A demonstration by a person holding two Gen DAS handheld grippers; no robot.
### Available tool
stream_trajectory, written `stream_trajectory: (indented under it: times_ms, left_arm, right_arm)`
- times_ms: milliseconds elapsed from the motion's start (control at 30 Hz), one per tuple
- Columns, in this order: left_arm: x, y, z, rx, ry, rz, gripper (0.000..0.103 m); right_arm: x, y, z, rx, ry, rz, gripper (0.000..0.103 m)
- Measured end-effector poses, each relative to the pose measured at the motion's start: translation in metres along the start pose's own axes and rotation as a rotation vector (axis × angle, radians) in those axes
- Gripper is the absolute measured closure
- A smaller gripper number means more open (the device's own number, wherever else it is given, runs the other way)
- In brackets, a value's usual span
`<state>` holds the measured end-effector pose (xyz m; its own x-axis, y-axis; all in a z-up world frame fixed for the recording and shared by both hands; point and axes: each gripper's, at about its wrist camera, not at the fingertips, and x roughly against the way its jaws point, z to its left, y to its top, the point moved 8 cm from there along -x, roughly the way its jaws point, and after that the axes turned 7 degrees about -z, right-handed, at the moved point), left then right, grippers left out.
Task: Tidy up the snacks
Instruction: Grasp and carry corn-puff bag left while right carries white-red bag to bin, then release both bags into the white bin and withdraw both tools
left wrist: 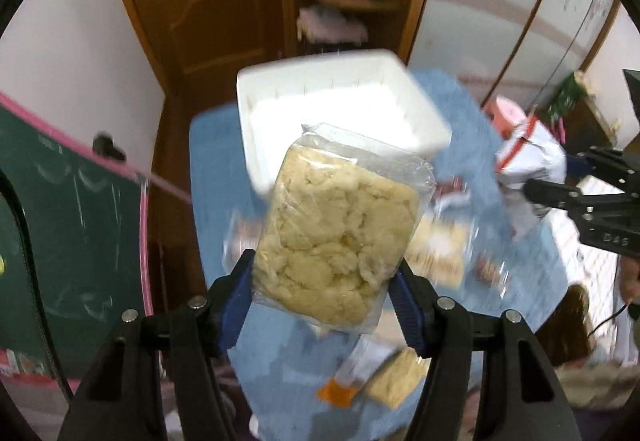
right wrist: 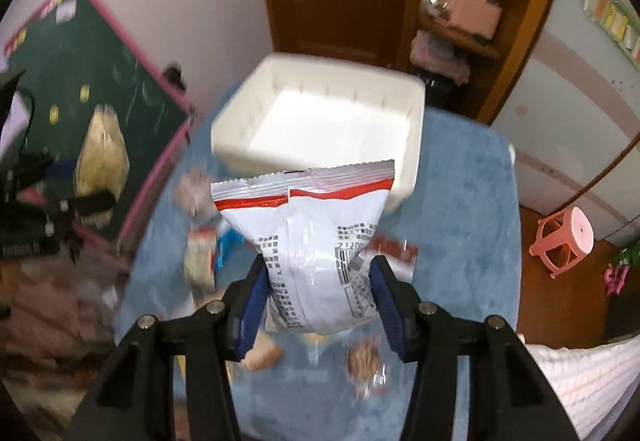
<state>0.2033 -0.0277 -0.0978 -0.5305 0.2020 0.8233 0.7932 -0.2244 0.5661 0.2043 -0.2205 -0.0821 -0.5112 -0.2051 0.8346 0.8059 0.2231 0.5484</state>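
- One blue-covered table (right wrist: 460, 241) carries one white slotted bin (right wrist: 320, 121) at its far end, open side up and empty.
- The bin lies straight ahead of both grippers, beyond each held packet; neither arm looks clearly nearer.
- The left gripper (left wrist: 324, 281) is clamped on one clear bag of pale crumbly snack (left wrist: 340, 233), long axis pointing away toward the bin.
- The right gripper (right wrist: 320, 285) is clamped on one white red-striped packet (right wrist: 320, 241), likewise lengthwise.
- Several loose snacks (right wrist: 362, 361) lie blurred on the cloth; no count is possible.

White bin (right wrist: 404, 161); blue cloth (right wrist: 460, 241)
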Motion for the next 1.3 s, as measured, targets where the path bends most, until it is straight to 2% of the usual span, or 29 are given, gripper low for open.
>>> stream_trajectory:
  times_ms: [133,267,467,633,833,867,900,967,1133,1200,1300]
  left_arm:
    - [0.001,0.053,-0.005,-0.002,0.005,-0.067,0.041]
    - [-0.017,0.098,0.003,0.018,0.046,-0.081,0.041]
    - [-0.063,0.144,0.012,0.082,0.061,-0.090,0.041]
    - [-0.102,0.151,0.021,0.113,0.080,-0.048,0.041]
    - [-0.141,0.149,0.023,0.110,0.111,-0.005,0.038]
    - [-0.146,0.149,0.023,0.103,0.112,0.001,0.032]
    - [-0.149,0.148,0.024,0.098,0.110,0.007,0.020]
    - [-0.153,0.147,0.021,0.091,0.100,0.014,0.010]
    - [-0.163,0.141,0.021,0.112,0.077,0.058,0.010]
    - [-0.161,0.137,0.022,0.121,0.074,0.060,0.010]
    - [-0.156,0.134,0.020,0.119,0.081,0.048,0.009]
  right_arm:
    - [0.002,0.051,-0.012,-0.037,0.009,-0.048,0.052]
    - [-0.005,0.099,-0.023,-0.063,0.002,-0.095,0.051]
    - [-0.034,0.137,-0.042,-0.091,-0.033,-0.095,0.050]
    - [-0.069,0.150,-0.055,-0.132,-0.031,-0.048,0.050]
    - [-0.114,0.145,-0.060,-0.160,-0.021,0.040,0.047]
    - [-0.118,0.144,-0.058,-0.162,-0.020,0.047,0.047]
    - [-0.123,0.142,-0.058,-0.170,-0.015,0.058,0.046]
    - [-0.131,0.138,-0.058,-0.200,0.003,0.073,0.046]
    - [-0.135,0.135,-0.057,-0.268,0.074,0.063,0.044]
    - [-0.135,0.136,-0.055,-0.271,0.095,0.068,0.034]
    - [-0.129,0.136,-0.053,-0.269,0.081,0.062,0.032]
